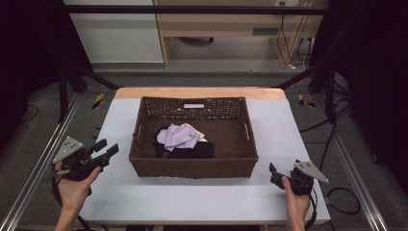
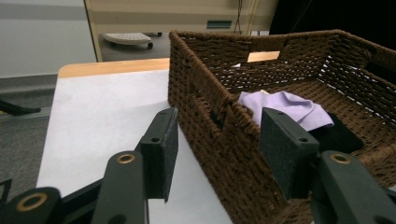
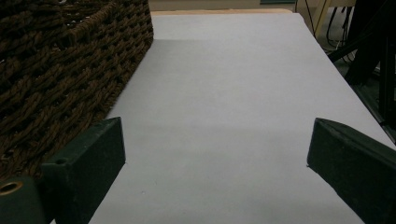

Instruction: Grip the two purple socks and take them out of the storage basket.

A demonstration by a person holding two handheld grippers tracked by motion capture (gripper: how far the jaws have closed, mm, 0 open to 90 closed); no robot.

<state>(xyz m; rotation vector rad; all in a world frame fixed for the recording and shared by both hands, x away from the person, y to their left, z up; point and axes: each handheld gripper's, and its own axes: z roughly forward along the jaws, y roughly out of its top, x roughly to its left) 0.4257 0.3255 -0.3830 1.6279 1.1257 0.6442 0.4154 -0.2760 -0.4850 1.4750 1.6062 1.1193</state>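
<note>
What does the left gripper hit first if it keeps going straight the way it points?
Probably the near left corner of the basket: the open left gripper has that corner straight ahead between its jaws, though depth is unclear.

In the high view, the black cloth in the basket lies partly under the lilac cloth, and a pale cloth shows just one corner from under it. Its kind is too small to tell.

In the left gripper view, the basket's near wall, just beyond the left hand-held gripper, hides the lower part of the cloths, and the right jaw covers a part of the black one.

In the right gripper view, the basket beside the right hand-held gripper is cut off by the left and top edges, and both jaws by the bottom edge.
</note>
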